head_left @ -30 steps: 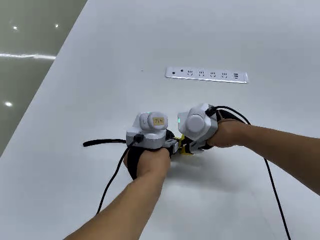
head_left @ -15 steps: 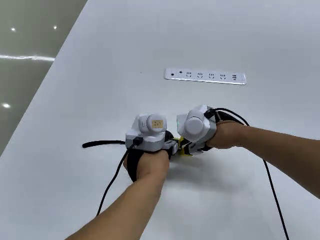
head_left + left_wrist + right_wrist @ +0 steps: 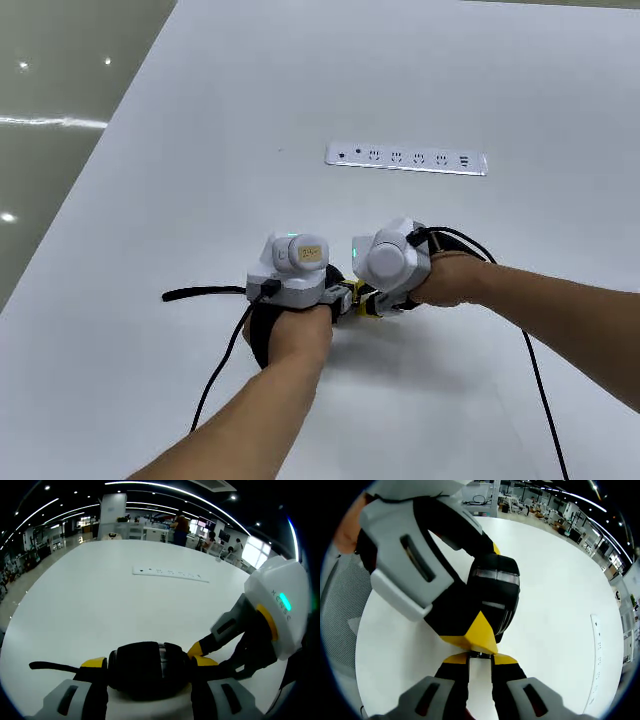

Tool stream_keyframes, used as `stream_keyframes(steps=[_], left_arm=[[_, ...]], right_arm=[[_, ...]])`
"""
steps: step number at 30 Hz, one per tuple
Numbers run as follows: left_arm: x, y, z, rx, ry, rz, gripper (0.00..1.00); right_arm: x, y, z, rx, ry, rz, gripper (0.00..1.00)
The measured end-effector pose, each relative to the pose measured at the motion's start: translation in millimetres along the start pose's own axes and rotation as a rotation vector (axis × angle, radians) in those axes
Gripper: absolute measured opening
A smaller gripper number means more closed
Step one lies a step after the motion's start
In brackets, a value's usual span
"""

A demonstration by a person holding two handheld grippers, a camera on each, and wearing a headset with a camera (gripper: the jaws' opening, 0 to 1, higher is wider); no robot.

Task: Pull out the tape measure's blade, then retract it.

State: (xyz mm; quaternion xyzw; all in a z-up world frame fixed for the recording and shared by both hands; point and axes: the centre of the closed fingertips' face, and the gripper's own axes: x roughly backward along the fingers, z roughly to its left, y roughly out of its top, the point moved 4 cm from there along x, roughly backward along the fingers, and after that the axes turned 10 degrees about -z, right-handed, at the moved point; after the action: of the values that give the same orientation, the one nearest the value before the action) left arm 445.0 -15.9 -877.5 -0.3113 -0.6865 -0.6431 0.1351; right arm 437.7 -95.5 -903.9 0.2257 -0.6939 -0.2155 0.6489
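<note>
The black tape measure (image 3: pixel 145 677) sits low over the white table, its case clamped between the yellow-tipped fingers of my left gripper (image 3: pixel 148 661), which is shut on it. In the right gripper view the same case (image 3: pixel 492 592) fills the middle, with the left gripper's jaws around it. My right gripper (image 3: pixel 481 657) faces it, its fingers nearly together on a small dark tab at the case's mouth, the blade's end. In the head view the left gripper (image 3: pixel 347 295) and the right gripper (image 3: pixel 368 300) meet tip to tip and the case is mostly hidden between them.
A white power strip (image 3: pixel 405 159) lies farther back on the table (image 3: pixel 300 120). A black strap (image 3: pixel 200 294) trails left from the left gripper. Black cables run from both grippers toward me. The table's left edge drops to a shiny floor.
The head camera has shifted a little. Both grippers stay together at the tape measure, with no clear move of either.
</note>
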Motion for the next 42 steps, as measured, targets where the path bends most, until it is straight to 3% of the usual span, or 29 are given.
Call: stream_keyframes(steps=[10,15,30,35,42], left_arm=[[1.4,3.0,-1.7,-0.024,-0.018,-0.008,0.66],[1.9,4.6,-3.0,-0.024,-0.021,-0.013,0.71],[12.9,5.3,1.1,-0.053,-0.025,-0.017,0.74],[17.2,5.3,0.9,-0.066,-0.038,-0.022,0.76],[23.2,5.0,-0.9,-0.069,-0.059,-0.023,0.79]], right_arm=[[1.8,-2.2,-1.0,-0.045,-0.044,-0.003,0.20],[4.2,-4.8,-1.4,-0.074,-0.071,-0.005,0.24],[11.8,-0.1,4.1,-0.175,-0.144,-0.048,0.31],[17.6,-2.8,6.6,-0.227,-0.186,-0.045,0.34],[28.0,-1.2,8.5,-0.301,-0.246,-0.089,0.35]])
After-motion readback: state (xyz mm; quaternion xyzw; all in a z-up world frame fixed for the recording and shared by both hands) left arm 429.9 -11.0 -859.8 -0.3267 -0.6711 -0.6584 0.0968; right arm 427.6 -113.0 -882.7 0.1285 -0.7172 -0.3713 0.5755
